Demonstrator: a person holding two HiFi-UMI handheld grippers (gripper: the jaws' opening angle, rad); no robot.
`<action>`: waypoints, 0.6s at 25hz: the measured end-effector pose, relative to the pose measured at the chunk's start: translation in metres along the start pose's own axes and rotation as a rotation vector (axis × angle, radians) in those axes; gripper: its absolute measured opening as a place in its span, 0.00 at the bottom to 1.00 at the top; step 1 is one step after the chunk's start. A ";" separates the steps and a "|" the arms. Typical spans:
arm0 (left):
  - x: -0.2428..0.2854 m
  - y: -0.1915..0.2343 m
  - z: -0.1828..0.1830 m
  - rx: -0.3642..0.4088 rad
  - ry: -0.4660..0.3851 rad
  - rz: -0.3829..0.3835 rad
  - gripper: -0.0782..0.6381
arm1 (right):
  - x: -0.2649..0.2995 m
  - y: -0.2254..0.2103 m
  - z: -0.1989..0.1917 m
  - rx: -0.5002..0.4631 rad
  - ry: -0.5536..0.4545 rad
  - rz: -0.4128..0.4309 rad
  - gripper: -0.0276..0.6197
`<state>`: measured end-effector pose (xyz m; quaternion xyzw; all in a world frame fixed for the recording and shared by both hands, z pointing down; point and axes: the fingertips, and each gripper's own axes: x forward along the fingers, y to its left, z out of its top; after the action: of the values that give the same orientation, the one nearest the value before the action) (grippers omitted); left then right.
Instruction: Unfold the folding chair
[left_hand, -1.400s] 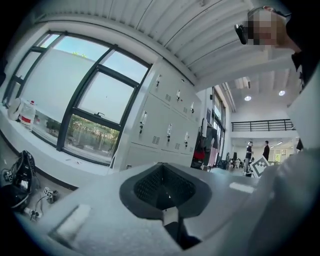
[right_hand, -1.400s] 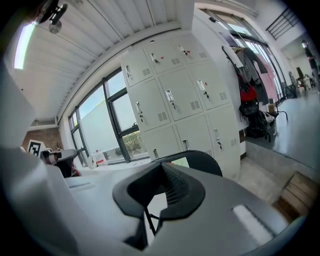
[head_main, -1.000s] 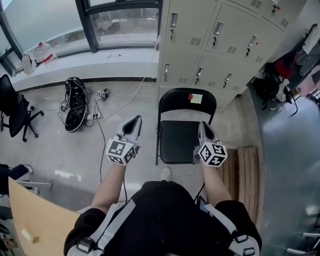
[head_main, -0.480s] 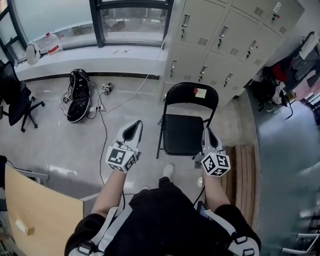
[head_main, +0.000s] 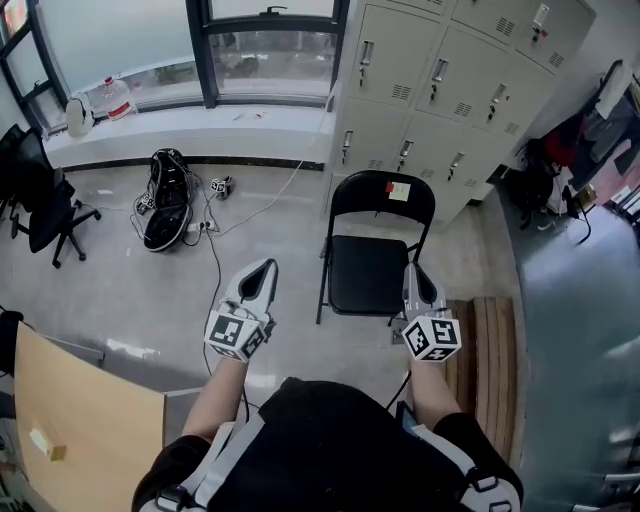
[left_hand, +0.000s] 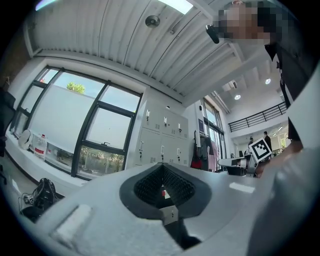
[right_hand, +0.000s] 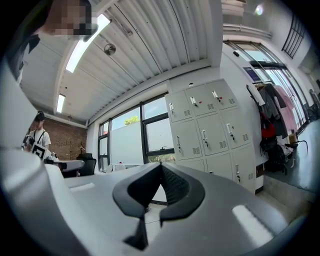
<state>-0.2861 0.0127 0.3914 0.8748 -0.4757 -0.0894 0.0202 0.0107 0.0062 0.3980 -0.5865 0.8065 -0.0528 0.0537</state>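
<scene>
Daylight from the windows fills the room; we note soft shadows and faint glare on the floor. Both gripper views bend strongly toward dark round edges, where a ceiling lamp glows.

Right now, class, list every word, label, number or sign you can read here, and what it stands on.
None can be read.
Notes on the folding chair back: too small.
Bottle label: blurred.
Locker tags: too small.
Markers on the left gripper and right gripper: square patterns, no words.
</scene>
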 end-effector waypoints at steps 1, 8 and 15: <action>0.001 -0.006 -0.001 0.000 -0.004 0.002 0.11 | -0.004 -0.006 0.003 -0.002 -0.001 0.002 0.05; 0.016 -0.048 -0.018 -0.026 0.005 -0.004 0.11 | -0.031 -0.034 0.002 -0.022 0.014 0.001 0.05; 0.028 -0.070 -0.026 -0.008 0.025 -0.017 0.11 | -0.030 -0.047 0.000 -0.004 0.019 0.021 0.05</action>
<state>-0.2083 0.0261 0.4049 0.8799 -0.4674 -0.0805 0.0291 0.0641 0.0203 0.4056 -0.5776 0.8131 -0.0560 0.0456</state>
